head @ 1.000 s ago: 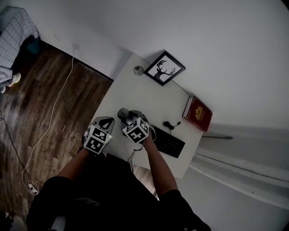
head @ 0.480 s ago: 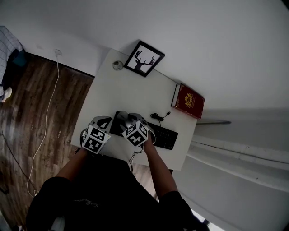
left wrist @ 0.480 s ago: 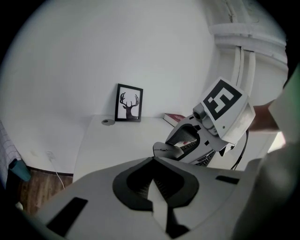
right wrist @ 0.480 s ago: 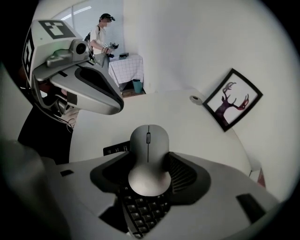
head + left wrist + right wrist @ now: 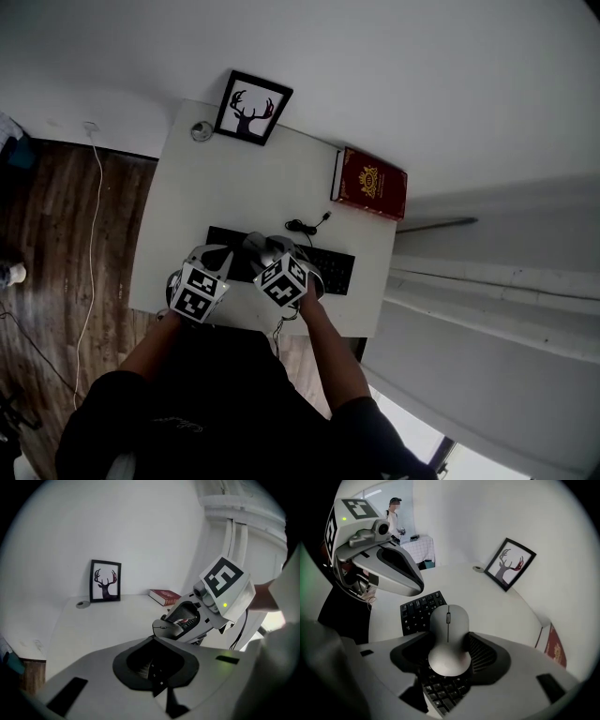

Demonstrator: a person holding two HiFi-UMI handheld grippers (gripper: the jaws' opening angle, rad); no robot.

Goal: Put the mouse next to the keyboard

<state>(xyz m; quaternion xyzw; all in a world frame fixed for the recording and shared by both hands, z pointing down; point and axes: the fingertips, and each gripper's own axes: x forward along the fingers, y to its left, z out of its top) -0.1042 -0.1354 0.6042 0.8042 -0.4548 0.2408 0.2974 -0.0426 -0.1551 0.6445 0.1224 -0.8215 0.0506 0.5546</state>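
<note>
Right gripper [image 5: 447,645] clamps the mouse [image 5: 448,632] above the keyboard [image 5: 419,612] by the table's [image 5: 187,202] front edge. Bare tabletop lies just beyond it, toward the back edge. Left gripper [image 5: 157,670] hangs pinched narrow, empty.

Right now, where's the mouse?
In the right gripper view, the grey oval mouse is clamped in the right gripper, over the black keyboard, beside the left gripper.

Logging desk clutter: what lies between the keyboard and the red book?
A loose black cable lies on the white desk between the keyboard and the red book; the head view shows it.
</note>
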